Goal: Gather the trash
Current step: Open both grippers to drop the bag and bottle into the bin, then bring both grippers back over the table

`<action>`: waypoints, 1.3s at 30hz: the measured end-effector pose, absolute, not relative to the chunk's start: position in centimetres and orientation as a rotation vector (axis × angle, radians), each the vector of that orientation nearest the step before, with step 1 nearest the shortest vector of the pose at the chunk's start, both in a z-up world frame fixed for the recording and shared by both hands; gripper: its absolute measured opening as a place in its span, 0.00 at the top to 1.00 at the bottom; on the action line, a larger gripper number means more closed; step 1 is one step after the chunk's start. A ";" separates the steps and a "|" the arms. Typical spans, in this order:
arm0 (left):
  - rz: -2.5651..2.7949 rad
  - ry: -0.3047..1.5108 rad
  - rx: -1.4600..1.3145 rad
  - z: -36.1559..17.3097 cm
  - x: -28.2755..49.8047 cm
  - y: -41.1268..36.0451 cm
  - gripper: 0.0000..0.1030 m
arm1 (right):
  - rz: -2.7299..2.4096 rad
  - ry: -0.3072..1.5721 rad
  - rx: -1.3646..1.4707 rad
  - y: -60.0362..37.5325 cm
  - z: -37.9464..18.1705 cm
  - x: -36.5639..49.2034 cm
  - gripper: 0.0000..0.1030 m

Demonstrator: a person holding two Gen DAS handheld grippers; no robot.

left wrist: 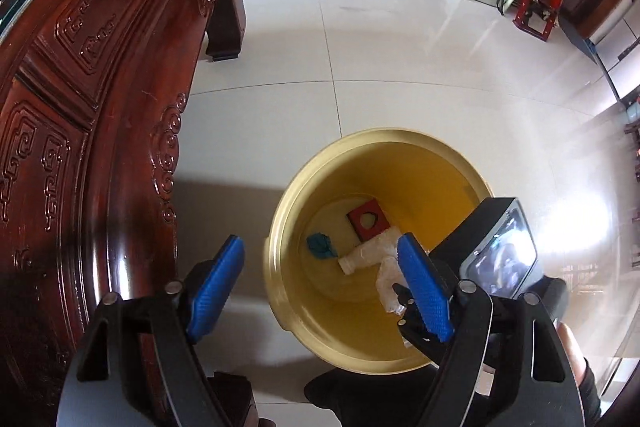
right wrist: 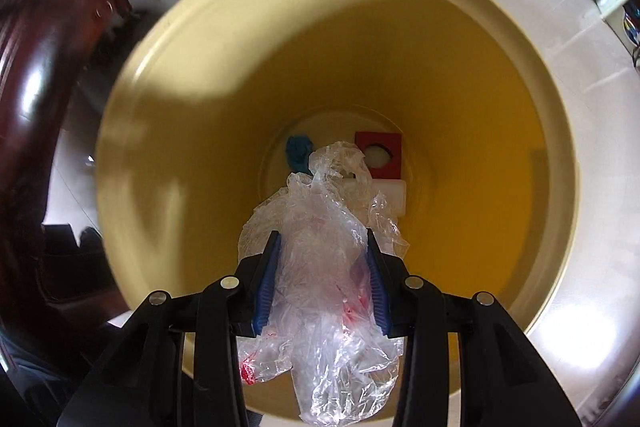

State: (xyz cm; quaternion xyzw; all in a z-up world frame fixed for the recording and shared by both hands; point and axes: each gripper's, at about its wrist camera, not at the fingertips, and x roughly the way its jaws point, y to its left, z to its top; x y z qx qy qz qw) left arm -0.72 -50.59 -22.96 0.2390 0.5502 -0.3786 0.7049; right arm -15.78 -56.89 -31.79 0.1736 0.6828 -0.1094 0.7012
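Left wrist view — high, looking down past its fingers (left wrist: 426,287) at floor and yellow bin (left wrist: 280,227). Right wrist view — close, straight into the bin (right wrist: 160,27). Shared: bin interior.

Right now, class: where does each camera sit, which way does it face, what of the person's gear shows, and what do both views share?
Left wrist: on the open left gripper, looking down at the yellow bin and carved wooden furniture; the right gripper shows.
Right wrist: on the right gripper, facing straight into the bin, clamping a clear plastic bag.
Shared: bin, bag, red square piece, teal scrap.
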 end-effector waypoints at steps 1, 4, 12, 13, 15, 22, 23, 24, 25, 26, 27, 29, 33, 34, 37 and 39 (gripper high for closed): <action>-0.841 1.228 0.525 -22.9 -0.5 -50.5 0.24 | -0.241 1.518 0.379 -56.7 -31.7 -15.7 0.61; -0.837 1.229 0.520 -22.8 -0.2 -50.6 0.24 | -0.260 1.508 0.320 -56.2 -30.8 -15.5 0.54; -0.839 1.219 0.524 -22.6 -0.5 -50.6 0.24 | -0.308 1.449 0.264 -55.4 -27.8 -16.4 0.43; -0.838 1.219 0.522 -22.5 -0.5 -50.6 0.24 | -0.307 1.443 0.258 -55.2 -27.5 -16.5 0.43; -0.836 1.217 0.521 -22.4 -0.5 -50.5 0.24 | -0.304 1.435 0.253 -55.1 -26.8 -16.8 0.43; -0.832 1.220 0.496 -21.7 -0.3 -50.1 0.24 | -0.326 1.417 0.231 -55.1 -24.8 -17.4 0.43; -0.829 1.218 0.487 -21.5 -0.3 -49.9 0.24 | -0.329 1.413 0.224 -55.1 -24.6 -17.4 0.43; -0.829 1.217 0.484 -21.3 -0.3 -49.7 0.24 | -0.331 1.410 0.218 -54.8 -24.4 -17.2 0.43; -0.831 1.216 0.480 -21.1 -0.3 -49.6 0.24 | -0.333 1.404 0.215 -54.7 -23.9 -17.3 0.43; -0.832 1.214 0.475 -20.8 -0.3 -49.4 0.24 | -0.337 1.398 0.211 -54.5 -23.8 -16.7 0.43; -0.833 1.211 0.472 -20.5 -0.3 -49.2 0.24 | -0.342 1.391 0.205 -54.4 -23.2 -16.9 0.43; -0.838 1.208 0.457 -19.7 -0.2 -48.7 0.24 | -0.361 1.370 0.193 -54.1 -22.3 -16.9 0.43; -0.855 1.176 0.417 -17.5 -0.2 -47.0 0.24 | -0.399 1.294 0.148 -53.2 -18.6 -17.3 0.43; -0.865 1.162 0.401 -16.7 -0.2 -46.4 0.24 | -0.413 1.267 0.126 -52.7 -17.1 -17.4 0.43; -0.887 1.106 0.348 -13.9 -0.2 -44.2 0.24 | -0.447 1.178 0.072 -51.1 -12.8 -17.5 0.43; -0.899 1.053 0.308 -11.6 -0.4 -42.1 0.23 | -0.467 1.110 0.037 -49.7 -9.6 -17.6 0.41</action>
